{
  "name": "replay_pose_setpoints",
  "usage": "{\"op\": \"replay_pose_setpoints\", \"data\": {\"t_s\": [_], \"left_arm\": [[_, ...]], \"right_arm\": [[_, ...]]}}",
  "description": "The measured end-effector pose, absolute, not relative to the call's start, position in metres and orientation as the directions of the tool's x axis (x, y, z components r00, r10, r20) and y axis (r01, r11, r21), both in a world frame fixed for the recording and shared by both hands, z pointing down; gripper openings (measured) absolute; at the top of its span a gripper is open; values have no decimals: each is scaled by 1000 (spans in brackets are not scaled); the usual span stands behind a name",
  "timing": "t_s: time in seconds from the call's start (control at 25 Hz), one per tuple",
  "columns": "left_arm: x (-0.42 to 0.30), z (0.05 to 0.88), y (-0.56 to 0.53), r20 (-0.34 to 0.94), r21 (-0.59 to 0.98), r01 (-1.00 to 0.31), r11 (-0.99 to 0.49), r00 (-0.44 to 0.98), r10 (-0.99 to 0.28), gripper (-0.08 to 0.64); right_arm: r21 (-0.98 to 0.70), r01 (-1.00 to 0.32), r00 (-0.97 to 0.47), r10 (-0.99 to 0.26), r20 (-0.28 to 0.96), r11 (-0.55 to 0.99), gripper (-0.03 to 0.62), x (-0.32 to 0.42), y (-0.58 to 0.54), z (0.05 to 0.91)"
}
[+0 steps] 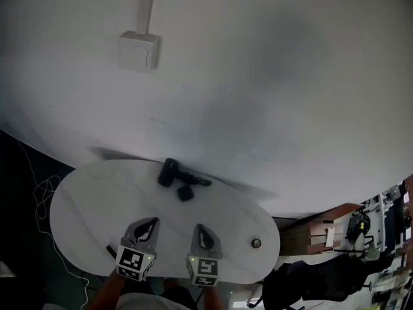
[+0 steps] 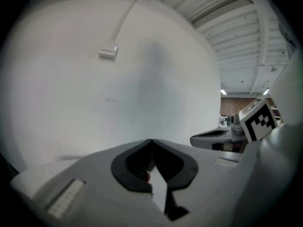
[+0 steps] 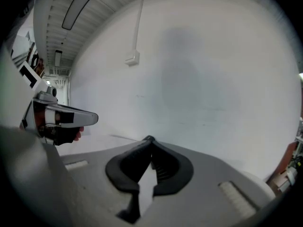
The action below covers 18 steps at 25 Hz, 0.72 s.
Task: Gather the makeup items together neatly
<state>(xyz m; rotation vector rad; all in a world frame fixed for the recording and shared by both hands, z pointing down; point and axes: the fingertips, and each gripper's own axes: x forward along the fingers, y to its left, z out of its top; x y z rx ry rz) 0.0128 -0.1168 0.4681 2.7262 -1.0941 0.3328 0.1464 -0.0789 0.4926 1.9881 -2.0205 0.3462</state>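
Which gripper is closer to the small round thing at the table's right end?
Right. The right gripper is just left of the round thing; the left gripper is farther left.

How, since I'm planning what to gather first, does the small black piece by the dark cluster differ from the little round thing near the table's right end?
The black piece is squarish and all dark, while the round thing is circular with a paler rim. The black piece lies close to the other dark items, while the round thing sits alone. The black piece looks larger. Both rest on the white table.
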Motion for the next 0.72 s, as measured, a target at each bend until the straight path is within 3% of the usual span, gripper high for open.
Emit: {"op": "replay_pose_setpoints", "data": {"t_s": [0.16, 0.28, 0.4, 0.72], "left_arm": [[23, 486, -139, 312, 99, -728, -678, 670, -674, 11], [25, 503, -156, 345, 98, -756, -648, 636, -690, 11], [25, 517, -171, 367, 101, -780, -618, 607, -705, 11], [22, 556, -194, 433, 121, -819, -561, 552, -713, 11]], "right_arm": [[1, -998, -56, -914, 402, 62, 10, 155, -108, 518], [-12, -994, -106, -901, 421, 112, 151, 153, -134, 533], [-34, -986, -161, -876, 456, 163, 240, 150, -153, 553], [-68, -968, -236, -796, 557, 240, 331, 149, -191, 610]]}}
